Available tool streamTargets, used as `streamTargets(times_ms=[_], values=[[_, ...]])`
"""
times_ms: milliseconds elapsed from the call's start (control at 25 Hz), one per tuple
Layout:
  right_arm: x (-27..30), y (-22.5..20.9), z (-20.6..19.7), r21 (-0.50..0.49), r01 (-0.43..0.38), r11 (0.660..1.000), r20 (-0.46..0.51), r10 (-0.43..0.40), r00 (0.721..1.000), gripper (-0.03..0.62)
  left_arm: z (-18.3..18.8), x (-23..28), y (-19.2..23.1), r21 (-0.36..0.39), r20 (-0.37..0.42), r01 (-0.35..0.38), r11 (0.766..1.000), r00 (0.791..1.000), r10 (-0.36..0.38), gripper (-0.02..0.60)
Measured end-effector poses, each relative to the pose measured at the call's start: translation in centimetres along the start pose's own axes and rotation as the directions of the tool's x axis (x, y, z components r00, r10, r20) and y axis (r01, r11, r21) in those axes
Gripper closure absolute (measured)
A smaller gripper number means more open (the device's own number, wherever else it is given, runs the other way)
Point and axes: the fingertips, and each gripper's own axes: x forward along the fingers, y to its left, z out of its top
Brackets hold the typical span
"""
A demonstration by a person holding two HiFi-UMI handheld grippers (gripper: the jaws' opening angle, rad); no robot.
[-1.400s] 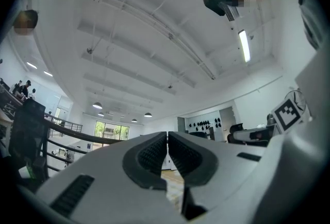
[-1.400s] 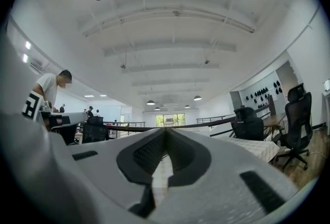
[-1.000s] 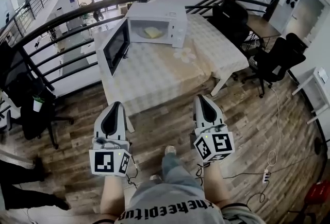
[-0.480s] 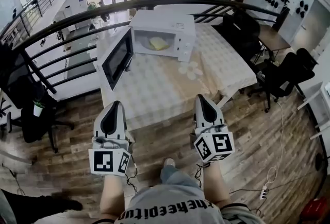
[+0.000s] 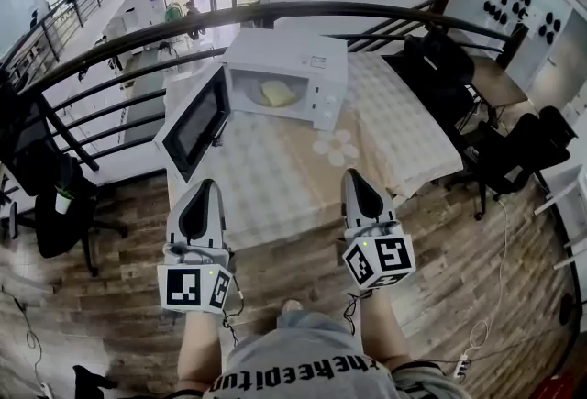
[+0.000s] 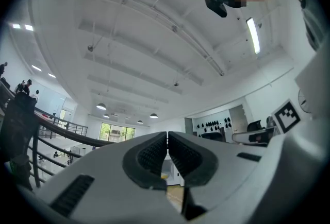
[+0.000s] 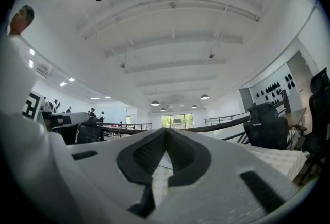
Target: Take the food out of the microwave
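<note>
A white microwave [image 5: 307,69] stands at the far side of a table [image 5: 275,177] with a pale checked cloth. Its door [image 5: 194,120] hangs open to the left. Inside lies yellow food [image 5: 276,93] on a plate. My left gripper [image 5: 205,190] and right gripper [image 5: 359,177] are held side by side over the table's near edge, both shut and holding nothing. In the left gripper view the jaws [image 6: 167,138] meet tip to tip, with a sliver of the microwave [image 6: 171,171] below them. The right gripper [image 7: 166,133] points slightly upward, its jaws together.
A flower-shaped white object [image 5: 336,148] lies on the cloth in front of the microwave. A dark curved railing [image 5: 275,14] runs behind the table. Black office chairs [image 5: 514,149] stand to the right and another [image 5: 55,205] to the left, on the wooden floor.
The table and microwave have come nearer and lower in the head view as I walked toward them. Both grippers kept their pose and stayed shut.
</note>
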Motion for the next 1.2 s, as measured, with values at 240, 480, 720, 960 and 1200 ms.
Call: streamTargets(times_ms=[240,480,720,960,1200], values=[[2.0,-3.8,-0.7,0.009,-0.014,1.000,0.001,0.014,1.000,0.589,-1.4,3.4,-1.9,0.006,0.001,-0.007,1.000,1.000,0.007,0.571],[3.8,-5.4,-1.9,0.035,-0.020,0.999,-0.011,0.020,1.000,0.589,-2.8,5.6,-2.3,0.015,-0.024,-0.007,1.000,1.000,0.007,0.571],[6.8,-5.6,-3.1,0.050,-0.028,0.998,-0.024,0.029,0.999,0.589,-3.9,7.9,-0.9,0.018,-0.033,-0.004,1.000,0.999,0.004,0.571],[11.1,-5.5,-3.9,0.044,-0.015,0.999,-0.036,0.016,0.999,0.589,-5.1,11.6,1.6,0.000,-0.037,0.016,1.000,0.999,-0.016,0.571],[16.5,-5.1,-4.2,0.037,-0.001,0.999,-0.037,0.002,0.999,0.589,-6.1,16.4,4.8,-0.008,-0.037,0.052,0.999,0.998,-0.052,0.571]])
